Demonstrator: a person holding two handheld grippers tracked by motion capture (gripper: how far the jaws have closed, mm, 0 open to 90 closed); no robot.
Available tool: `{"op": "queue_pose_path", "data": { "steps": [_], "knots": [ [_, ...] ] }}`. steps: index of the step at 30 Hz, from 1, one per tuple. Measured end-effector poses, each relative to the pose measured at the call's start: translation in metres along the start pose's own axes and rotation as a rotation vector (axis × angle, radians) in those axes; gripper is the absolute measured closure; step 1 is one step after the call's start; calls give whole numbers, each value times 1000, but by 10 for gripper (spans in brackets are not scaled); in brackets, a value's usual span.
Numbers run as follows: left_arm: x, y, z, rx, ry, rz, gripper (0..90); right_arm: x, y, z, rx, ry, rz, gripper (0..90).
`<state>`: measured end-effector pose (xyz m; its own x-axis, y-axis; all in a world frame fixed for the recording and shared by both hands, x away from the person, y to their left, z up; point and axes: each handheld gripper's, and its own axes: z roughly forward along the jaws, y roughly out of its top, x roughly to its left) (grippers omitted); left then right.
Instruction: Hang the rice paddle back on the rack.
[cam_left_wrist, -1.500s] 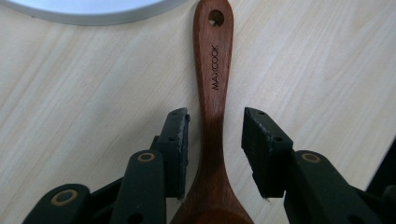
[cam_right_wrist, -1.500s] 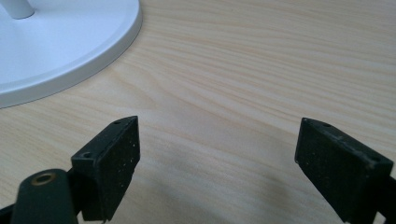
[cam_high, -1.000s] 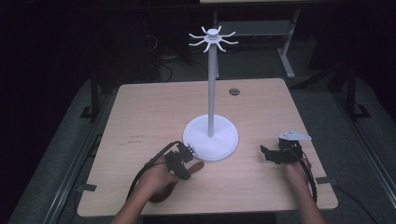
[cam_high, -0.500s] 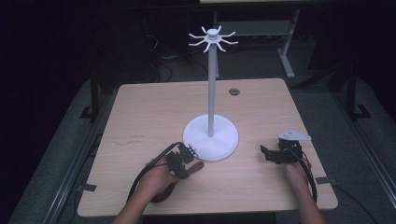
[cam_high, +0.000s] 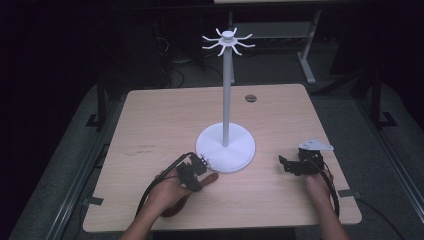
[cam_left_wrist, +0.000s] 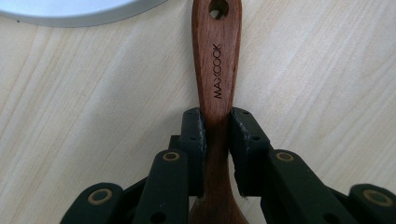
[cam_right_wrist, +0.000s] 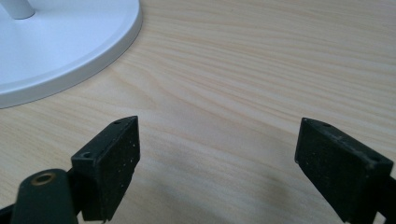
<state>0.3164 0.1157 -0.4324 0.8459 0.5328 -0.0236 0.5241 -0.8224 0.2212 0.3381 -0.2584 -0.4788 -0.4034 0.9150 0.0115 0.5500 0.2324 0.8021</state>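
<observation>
While the left gripper (cam_left_wrist: 215, 128) has just closed on the wooden spoon (cam_left_wrist: 215, 65) low in frame, hanging it remains. The hook stand (cam_high: 226, 90) is bare at centre; the right gripper (cam_right_wrist: 217, 163) gapes wide, holding nothing.

A brown wooden spoon (cam_left_wrist: 215, 79) marked MAXCOOK lay flat on the table's near left, its holed handle end just beside the white stand base (cam_high: 226, 148).
</observation>
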Motion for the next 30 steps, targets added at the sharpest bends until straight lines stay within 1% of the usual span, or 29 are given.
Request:
{"op": "queue_pose_path", "data": {
  "steps": [1,2,4,7,10,11,12,13,14,15,16,17,18,19,21,23,25,26,27,29,30],
  "knots": [
    [1,-1,-2,-4,-2,5,758,0,0,0,0,0,0,135],
    [1,-2,-3,-21,-6,-5,759,0,0,0,-1,0,-1,135],
    [2,-4,-7,-39,-16,-7,758,0,0,0,-1,0,-1,135],
    [6,-8,-13,-84,-39,-18,759,0,0,0,-1,-1,-2,135],
    [10,-15,-18,-144,-41,-24,758,0,0,0,-1,-1,-2,135],
    [10,-18,-19,-175,-51,-40,758,0,0,0,-1,-1,-1,135],
    [12,-20,-21,-197,-56,-42,758,0,0,0,-1,-1,-1,135],
    [14,-23,-23,-230,-59,-38,758,0,0,0,-1,0,-1,135],
    [15,-26,-24,-260,-65,-47,758,0,0,0,-1,0,-2,135],
    [17,-29,-26,-288,-72,-48,758,0,0,0,-1,-1,-2,135],
    [20,-32,-28,-304,-82,-42,758,0,0,0,-1,-1,-2,135],
    [21,-34,-29,-333,-96,-60,758,0,0,0,-1,-1,-2,135],
    [23,-37,-30,-359,-108,-67,758,0,0,0,-1,-2,-2,135],
    [26,-39,-32,-364,-117,-57,758,0,0,0,-1,-2,-2,135],
    [29,-43,-33,-422,-132,-83,758,0,0,0,-1,-2,-2,135],
    [32,-46,-36,-459,-139,-93,758,0,0,0,-1,-2,-2,135],
    [35,-49,-37,-502,-140,-94,758,0,0,0,-1,-2,-1,135],
    [36,-51,-39,-517,-138,-84,758,0,0,0,-1,-1,-1,135],
    [37,-52,-40,-542,-138,-90,758,0,0,0,-1,-1,-1,135],
    [40,-55,-43,-573,-138,-85,758,0,0,0,-1,-1,-2,135],
    [40,-56,-44,-590,-139,-91,758,0,0,0,-1,0,-2,135]
  ]
}}
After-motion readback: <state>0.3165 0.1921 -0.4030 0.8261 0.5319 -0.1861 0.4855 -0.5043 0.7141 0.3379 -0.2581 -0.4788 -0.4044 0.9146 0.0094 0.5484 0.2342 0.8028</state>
